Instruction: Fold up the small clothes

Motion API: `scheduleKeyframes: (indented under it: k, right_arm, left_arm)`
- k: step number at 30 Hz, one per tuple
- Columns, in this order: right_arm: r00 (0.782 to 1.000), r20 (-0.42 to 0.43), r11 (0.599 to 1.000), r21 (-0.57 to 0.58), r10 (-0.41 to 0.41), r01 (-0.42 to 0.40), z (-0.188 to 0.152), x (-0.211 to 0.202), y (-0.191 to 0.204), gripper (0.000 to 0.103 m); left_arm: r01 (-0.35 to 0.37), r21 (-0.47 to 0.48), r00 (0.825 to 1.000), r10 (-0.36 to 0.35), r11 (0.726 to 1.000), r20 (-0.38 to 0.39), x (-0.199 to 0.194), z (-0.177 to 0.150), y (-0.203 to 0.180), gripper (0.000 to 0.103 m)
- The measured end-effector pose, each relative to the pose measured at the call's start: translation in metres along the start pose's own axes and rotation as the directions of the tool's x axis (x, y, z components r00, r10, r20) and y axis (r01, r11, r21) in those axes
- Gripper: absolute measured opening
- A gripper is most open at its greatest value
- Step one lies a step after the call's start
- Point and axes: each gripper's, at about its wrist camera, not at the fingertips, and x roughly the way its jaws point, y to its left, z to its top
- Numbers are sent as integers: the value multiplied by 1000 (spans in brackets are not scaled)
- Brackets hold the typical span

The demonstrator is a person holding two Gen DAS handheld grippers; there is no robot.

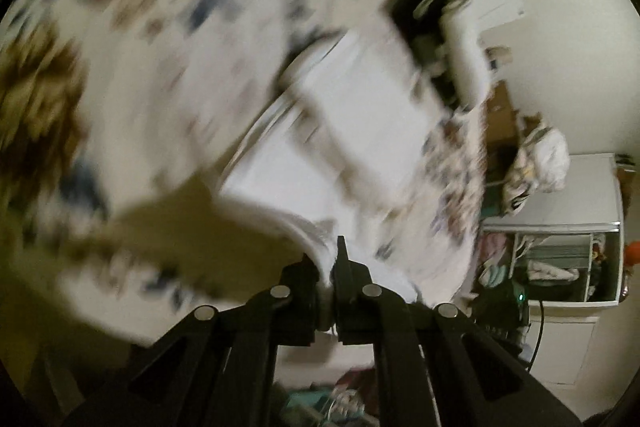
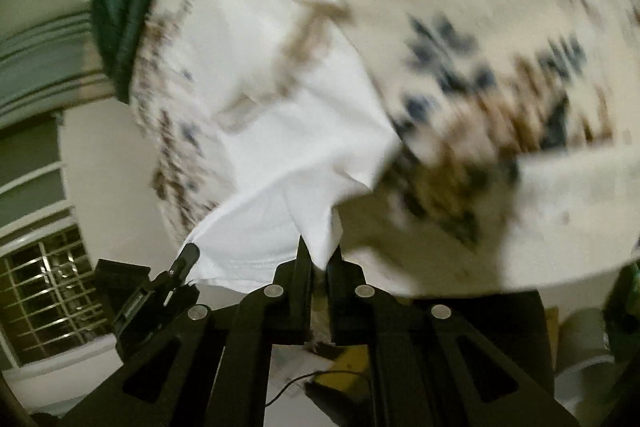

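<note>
A small white garment [image 1: 352,131] hangs stretched between my two grippers, above a cream bedspread [image 1: 120,27] printed in brown and blue. My left gripper [image 1: 326,259] is shut on one folded white edge of it. My right gripper [image 2: 320,255] is shut on another corner of the white garment [image 2: 280,147], whose cloth bunches into the closed jaws. Both views are blurred. A blurred black and white shape [image 1: 436,39] sits at the garment's far corner in the left wrist view. I cannot tell what it is.
A dark green cloth [image 2: 120,19] lies at the bedspread's [image 2: 500,7] edge. A white shelf unit [image 1: 580,227] holding clothes stands at the right, with a pile of laundry [image 1: 540,163] on top. A barred window [image 2: 48,287] is at the lower left.
</note>
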Motion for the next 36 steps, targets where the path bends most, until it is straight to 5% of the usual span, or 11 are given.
scheduleKeyframes:
  k: [7,12,17,19,22,28,33,35,36]
  right_arm:
    - [990,135,997,-70,39,-30,107,-20,66,6]
    - [981,190,998,-51,40,-31,185,-10,86,6]
    - [981,191,999,-30,44,-39,241,12,101,11]
    - [979,192,997,-31,68,-64,252,16,104,34]
    - [971,224,996,-39,89,-82,255,7,99,51]
    - [974,223,996,-61,-49,64,241,7,82,52]
    - [977,192,992,-76,-89,105,249,25,74,52]
    - [973,216,990,-87,-87,108,255,29,78,43]
    - [969,231,989,-94,-89,113,258,30,81,20]
  left_arm:
    - [44,24,997,-45,999,67,54,101,-38,4]
    - [78,-22,996,-77,997,41,92,160,-35,7]
    - [125,-106,992,-123,987,21,109,195,-21,24]
    - [145,-134,989,-140,980,46,104,204,-13,36]
    - [112,-126,992,-103,986,78,94,210,-6,37]
    - [-104,93,994,106,990,-9,114,205,-17,38]
    - [-149,177,986,159,973,-46,149,205,-25,34]
    - [-147,211,988,155,966,-21,151,206,-32,10]
    - [-148,215,988,154,965,-14,150,206,-34,7]
